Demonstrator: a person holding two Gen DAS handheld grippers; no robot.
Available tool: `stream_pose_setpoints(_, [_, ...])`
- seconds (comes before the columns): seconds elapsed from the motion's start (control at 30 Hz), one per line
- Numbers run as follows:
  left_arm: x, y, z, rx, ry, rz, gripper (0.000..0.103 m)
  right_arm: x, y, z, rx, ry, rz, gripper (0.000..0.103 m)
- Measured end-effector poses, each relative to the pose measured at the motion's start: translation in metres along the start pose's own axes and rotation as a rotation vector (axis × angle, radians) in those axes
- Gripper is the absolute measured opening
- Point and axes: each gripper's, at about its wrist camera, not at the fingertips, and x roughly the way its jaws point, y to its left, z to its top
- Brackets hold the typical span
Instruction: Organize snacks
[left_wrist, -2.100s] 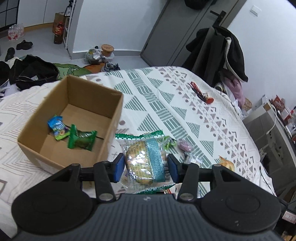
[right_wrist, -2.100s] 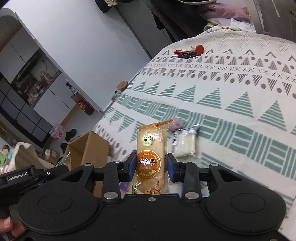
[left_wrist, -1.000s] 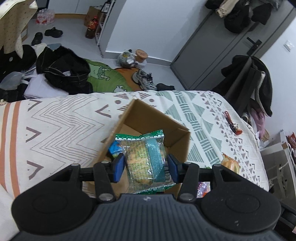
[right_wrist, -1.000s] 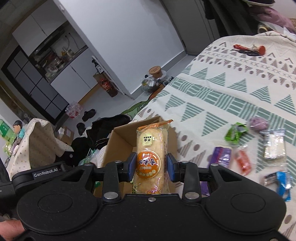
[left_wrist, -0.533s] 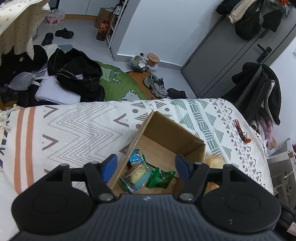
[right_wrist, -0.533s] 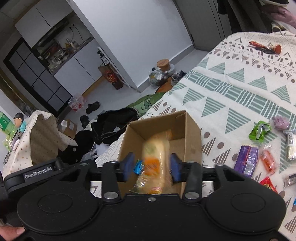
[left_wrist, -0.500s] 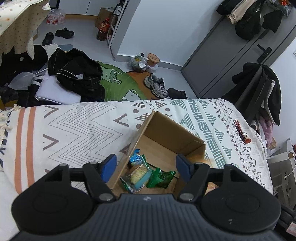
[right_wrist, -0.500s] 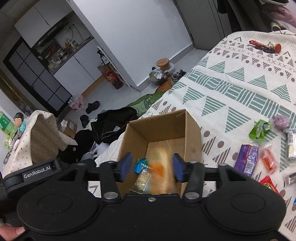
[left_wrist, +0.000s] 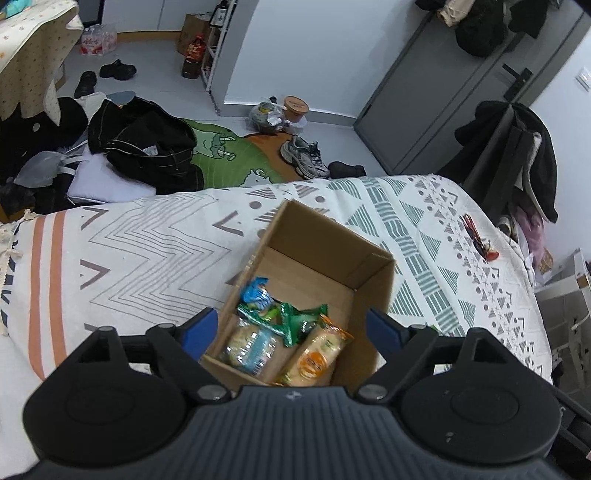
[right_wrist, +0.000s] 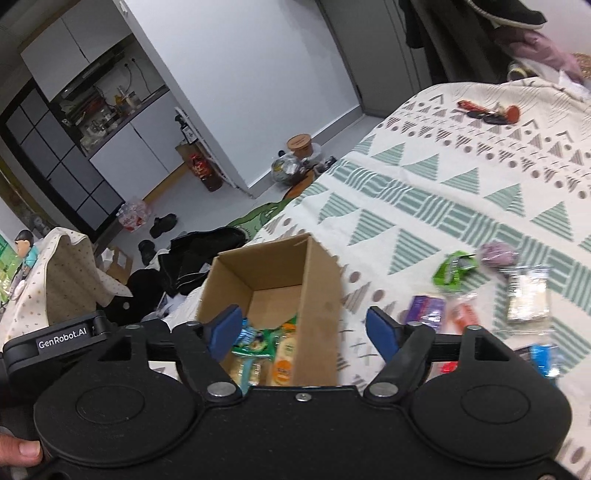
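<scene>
Cardboard box (left_wrist: 373, 271) on the patterned bedspread (left_wrist: 147, 243), open top up, so dropped packets landed inside. Four snacks at its near end: clear-wrapped cake with a teal label (left_wrist: 251, 345), orange-labelled bread packet (left_wrist: 314, 360) just beside it, green packet (left_wrist: 301, 323) across both, small blue packet (left_wrist: 256, 293) behind. Left gripper (left_wrist: 293, 328) above the near rim, jaws spread wide, nothing between them. Right gripper (right_wrist: 303, 330) likewise gaping and empty, over the right wall of the same box, tipped toward the loose pile. Presumably held high and wide after letting go, to clear the walls on the way out.

Against the frames two seconds back: then clamped on the teal-label cake (left) and the orange bread (right); now both packets down in the box, both claws bare. Half a second back: bread blurred mid-fall, since settled against the cake.

Still loose on the bedspread to the right: green wrapper (right_wrist: 454, 271), mauve lump (right_wrist: 496, 253), purple packet (right_wrist: 424, 310), clear packet of pale biscuits (right_wrist: 526, 299), red and blue packets at the edge, too blurred to name. Sorting perhaps half done.
</scene>
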Motion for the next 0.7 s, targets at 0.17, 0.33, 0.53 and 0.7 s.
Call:
stream_pose_setpoints(0.17, [-0.005, -0.02, -0.011, 0.032, -0.011, -0.013, 0.093, -0.025, -0.017, 0.001, 0.003, -0.026, -0.016, 0.089])
stream_pose_setpoints(0.33, [-0.015, -0.041, -0.025, 0.068, -0.021, -0.03, 0.1, -0.049, -0.04, 0.002, 0.019, -0.065, -0.023, 0.096])
stream_pose_setpoints(0.53, [-0.028, -0.064, -0.041, 0.089, -0.059, -0.07, 0.103, -0.071, -0.068, -0.006, 0.041, -0.069, -0.013, 0.102])
stream_pose_setpoints(0.7, [-0.036, -0.086, -0.058, 0.115, -0.074, -0.077, 0.103, -0.09, -0.088, -0.015, 0.018, -0.052, -0.019, 0.103])
